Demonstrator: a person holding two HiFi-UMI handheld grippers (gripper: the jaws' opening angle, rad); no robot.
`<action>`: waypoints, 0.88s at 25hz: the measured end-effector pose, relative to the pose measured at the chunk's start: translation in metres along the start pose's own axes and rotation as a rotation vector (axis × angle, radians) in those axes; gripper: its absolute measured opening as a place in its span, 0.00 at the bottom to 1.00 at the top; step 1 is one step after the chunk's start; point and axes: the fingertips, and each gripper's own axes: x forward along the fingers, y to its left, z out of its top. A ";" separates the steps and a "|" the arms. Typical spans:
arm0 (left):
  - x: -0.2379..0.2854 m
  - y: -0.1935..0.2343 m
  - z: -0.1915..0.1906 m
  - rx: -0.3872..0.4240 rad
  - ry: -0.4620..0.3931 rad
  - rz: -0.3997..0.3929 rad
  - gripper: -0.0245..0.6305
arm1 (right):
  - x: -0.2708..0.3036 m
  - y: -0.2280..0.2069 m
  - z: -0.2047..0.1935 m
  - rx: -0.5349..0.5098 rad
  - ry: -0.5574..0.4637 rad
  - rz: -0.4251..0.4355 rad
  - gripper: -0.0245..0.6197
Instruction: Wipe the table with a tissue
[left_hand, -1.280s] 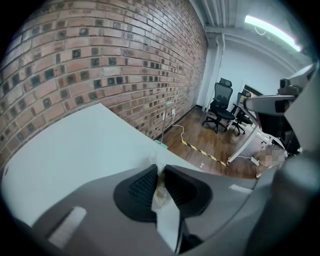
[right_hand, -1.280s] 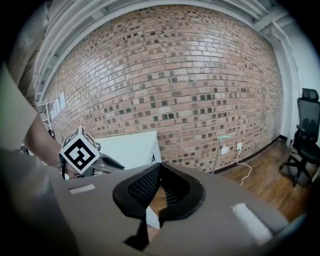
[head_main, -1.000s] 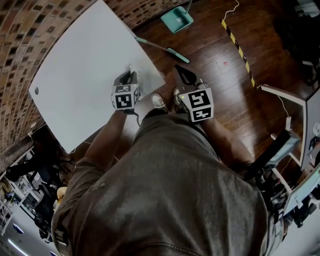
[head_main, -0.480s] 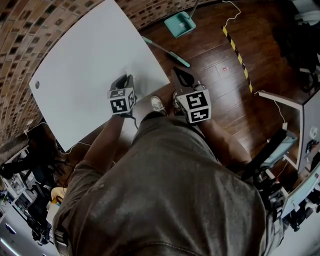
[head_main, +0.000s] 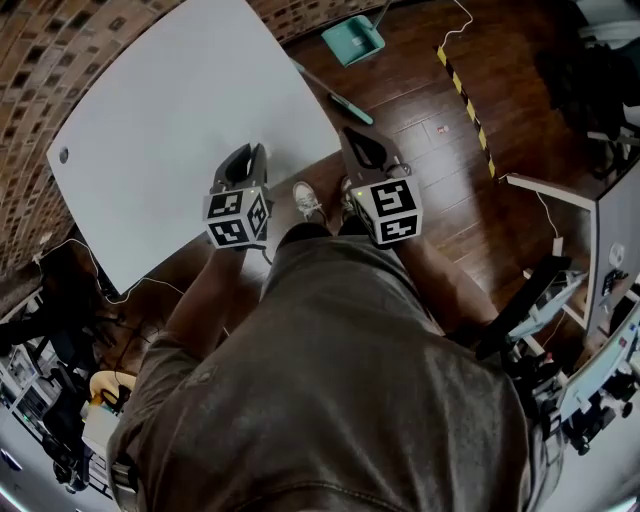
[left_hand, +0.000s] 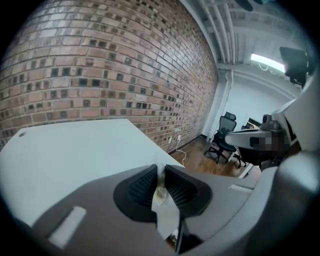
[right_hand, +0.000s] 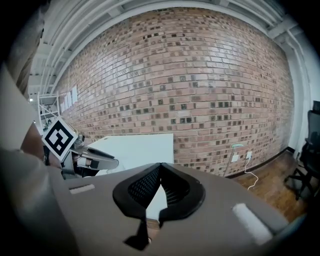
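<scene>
The white table (head_main: 170, 110) fills the upper left of the head view. My left gripper (head_main: 252, 152) hovers over the table's near edge, shut on a white tissue (left_hand: 167, 212) with a small brownish stain. The tissue is pinched between the pads and hangs below them in the left gripper view. That view looks low across the table top (left_hand: 75, 145). My right gripper (head_main: 362, 143) is off the table's right side, over the wooden floor. Its jaws (right_hand: 160, 170) are shut with nothing between them. The left gripper's marker cube (right_hand: 60, 138) shows in the right gripper view.
A teal dustpan (head_main: 355, 40) and a long-handled broom (head_main: 325, 97) lie on the floor beyond the table. Yellow-black tape (head_main: 465, 80) crosses the floor. A brick wall (left_hand: 100, 60) backs the table. Office chairs (left_hand: 222, 132) stand far right. A white desk (head_main: 560, 190) stands at right.
The left gripper with the tissue has drawn back slightly toward the table's near edge. The right gripper has hardly moved. The head view has shifted a little.
</scene>
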 end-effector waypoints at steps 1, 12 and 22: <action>-0.006 -0.002 0.000 -0.006 -0.016 0.005 0.11 | -0.003 0.005 0.000 -0.012 -0.001 0.014 0.06; -0.084 -0.035 -0.011 -0.076 -0.164 0.178 0.11 | -0.043 0.041 0.000 -0.109 -0.064 0.219 0.06; -0.148 -0.100 -0.041 -0.131 -0.221 0.267 0.11 | -0.114 0.041 -0.015 -0.118 -0.118 0.311 0.06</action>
